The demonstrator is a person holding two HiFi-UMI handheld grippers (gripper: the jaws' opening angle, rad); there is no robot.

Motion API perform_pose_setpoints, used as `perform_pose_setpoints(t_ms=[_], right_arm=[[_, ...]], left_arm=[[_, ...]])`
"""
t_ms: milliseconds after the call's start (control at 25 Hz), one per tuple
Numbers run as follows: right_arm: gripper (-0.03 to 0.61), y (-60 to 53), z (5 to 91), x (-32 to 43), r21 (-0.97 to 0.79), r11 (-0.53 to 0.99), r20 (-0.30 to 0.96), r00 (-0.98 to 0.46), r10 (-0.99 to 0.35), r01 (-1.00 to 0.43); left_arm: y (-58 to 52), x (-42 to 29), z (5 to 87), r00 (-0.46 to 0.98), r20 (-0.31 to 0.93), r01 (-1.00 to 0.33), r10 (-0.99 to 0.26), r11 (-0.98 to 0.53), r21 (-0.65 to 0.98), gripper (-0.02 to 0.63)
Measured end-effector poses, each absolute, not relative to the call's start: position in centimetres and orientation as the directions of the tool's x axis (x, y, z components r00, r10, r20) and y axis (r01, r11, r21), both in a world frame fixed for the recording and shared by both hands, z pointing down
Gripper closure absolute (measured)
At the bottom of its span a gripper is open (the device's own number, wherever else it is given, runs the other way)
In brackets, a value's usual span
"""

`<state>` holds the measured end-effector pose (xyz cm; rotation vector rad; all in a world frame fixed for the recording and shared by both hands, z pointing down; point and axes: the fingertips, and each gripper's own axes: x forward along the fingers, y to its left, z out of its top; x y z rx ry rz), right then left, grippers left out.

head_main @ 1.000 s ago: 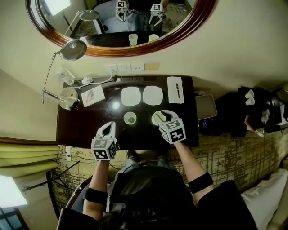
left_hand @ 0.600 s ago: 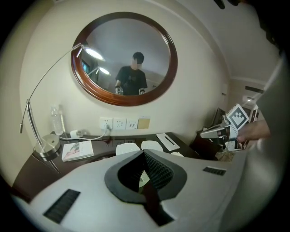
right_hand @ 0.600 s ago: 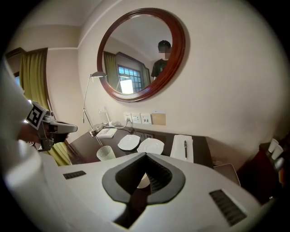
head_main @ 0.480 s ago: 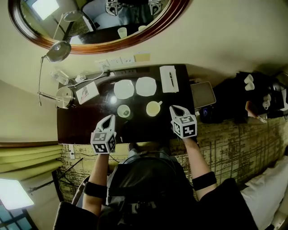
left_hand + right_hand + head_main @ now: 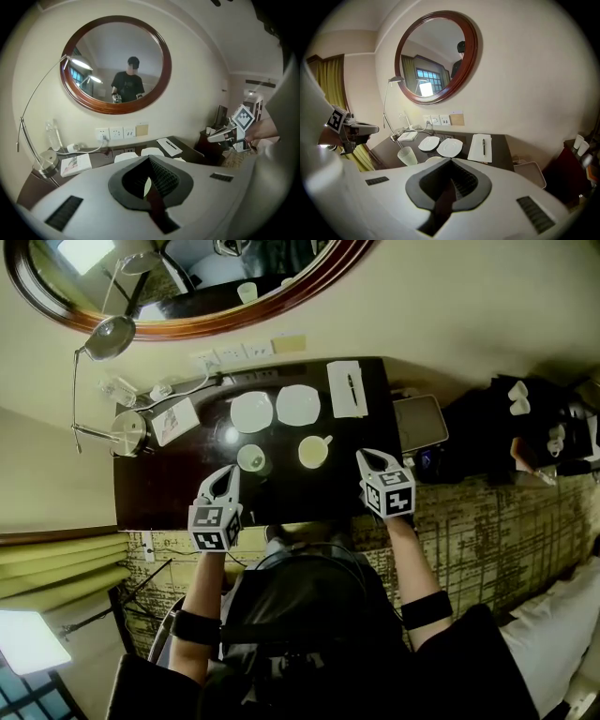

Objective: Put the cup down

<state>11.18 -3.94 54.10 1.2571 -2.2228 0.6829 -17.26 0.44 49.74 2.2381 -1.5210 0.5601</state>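
Dark desk point(image 5: 159, 495) under the oval mirror point(image 5: 216, 324) bears the cup point(image 5: 314, 451), upright near a glass point(image 5: 250, 458). Left gripper point(image 5: 226, 476) and right gripper point(image 5: 366, 459) hover at its front edge, jaws closed, empty.

A dark glossy worktop point(image 5: 159, 493) carries two white plates point(image 5: 251, 412) side by side, a white notepad point(image 5: 346, 388) with a black pen point(image 5: 351, 382) lying on it, and a chrome desk lamp point(image 5: 128, 432). A round wood-framed mirror point(image 5: 436, 56) hangs above white wall sockets point(image 5: 234, 354).
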Motion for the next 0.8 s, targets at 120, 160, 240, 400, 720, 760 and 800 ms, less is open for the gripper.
perform_pose_setpoints(t_ms=[120,160,240,400,720,760,800], right_arm=[[0.578,-3.9,54.0,11.1,-0.183,0.458,0.631,-0.461,-0.624,-0.870],[0.578,-3.8,54.2,11.1,-0.185,0.459,0.633,-0.463,-0.621,-0.869],[0.578,-3.7,54.3,11.0,-0.189,0.463,0.635,-0.467,-0.615,-0.866],[0.578,-3.5,54.5,11.0,-0.196,0.471,0.639,-0.476,-0.604,-0.860],[0.578,-3.2,54.8,11.4,-0.217,0.466,0.643,-0.485,-0.593,-0.858],[0.578,-3.1,54.9,11.5,-0.220,0.465,0.645,-0.486,-0.590,-0.858],[0.578,-3.0,55.0,11.6,-0.222,0.465,0.646,-0.487,-0.588,-0.857]], left_arm=[[0.5,-17.0,49.7,0.342,0.515,-0.936,-0.786,-0.336,0.108,0.611],[0.5,-16.9,49.7,0.342,0.514,-0.936,-0.787,-0.334,0.112,0.611],[0.6,-16.9,49.7,0.340,0.514,-0.937,-0.787,-0.330,0.115,0.611],[0.7,-16.8,49.8,0.336,0.519,-0.939,-0.786,-0.323,0.119,0.611],[0.5,-15.8,50.3,0.348,0.533,-0.931,-0.772,-0.353,0.096,0.611],[0.4,-15.2,50.3,0.354,0.540,-0.923,-0.763,-0.378,0.071,0.611],[0.3,-14.5,50.4,0.365,0.551,-0.911,-0.750,-0.410,0.046,0.611]])
